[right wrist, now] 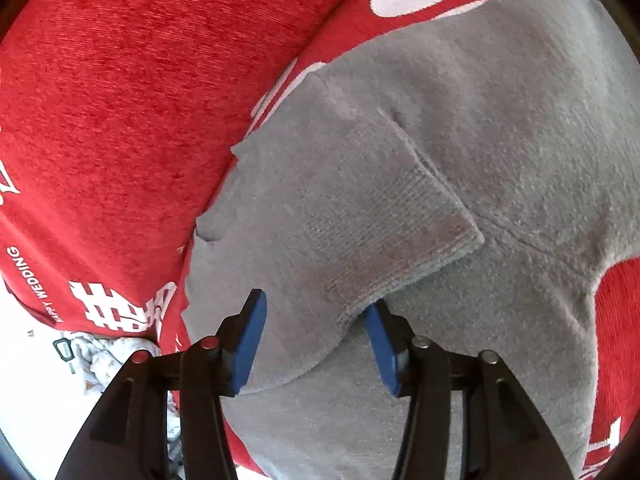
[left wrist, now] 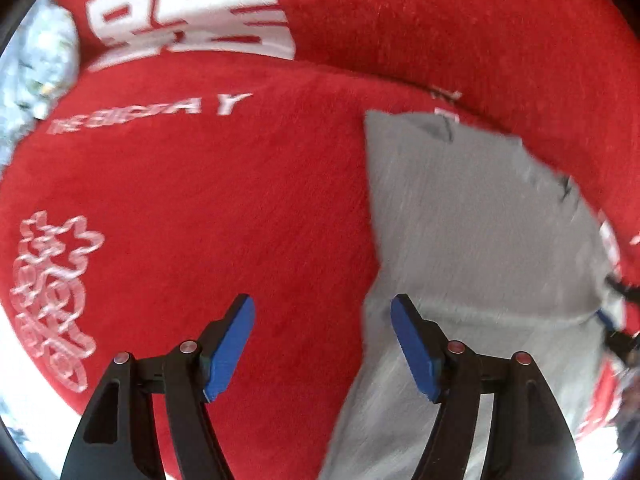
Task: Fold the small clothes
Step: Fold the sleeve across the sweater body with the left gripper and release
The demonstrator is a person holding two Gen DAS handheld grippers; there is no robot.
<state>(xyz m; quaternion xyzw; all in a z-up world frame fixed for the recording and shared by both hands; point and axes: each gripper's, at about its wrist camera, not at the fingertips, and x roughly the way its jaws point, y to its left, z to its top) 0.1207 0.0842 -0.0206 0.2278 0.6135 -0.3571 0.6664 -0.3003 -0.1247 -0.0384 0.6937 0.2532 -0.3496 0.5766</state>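
Note:
A grey knit garment (left wrist: pixel 460 216) lies on a red cover (left wrist: pixel 240 200), at the right of the left wrist view. My left gripper (left wrist: pixel 322 328) is open and empty, its right finger over the garment's left edge, its left finger over the red cover. In the right wrist view the garment (right wrist: pixel 500 120) fills the middle, with a ribbed sleeve cuff (right wrist: pixel 360 220) folded over its body. My right gripper (right wrist: pixel 316 328) is open, its jaws either side of the sleeve's near part, not closed on it. The right gripper also shows blurred at the right edge of the left wrist view (left wrist: pixel 618 320).
The red cover has white lettering (left wrist: pixel 188 12) and a red cushion back (right wrist: pixel 120 100) behind it. A pale patterned cloth (left wrist: pixel 36 64) lies at the far left, and another crumpled one (right wrist: pixel 108 360) sits on a white surface beside the cover's edge.

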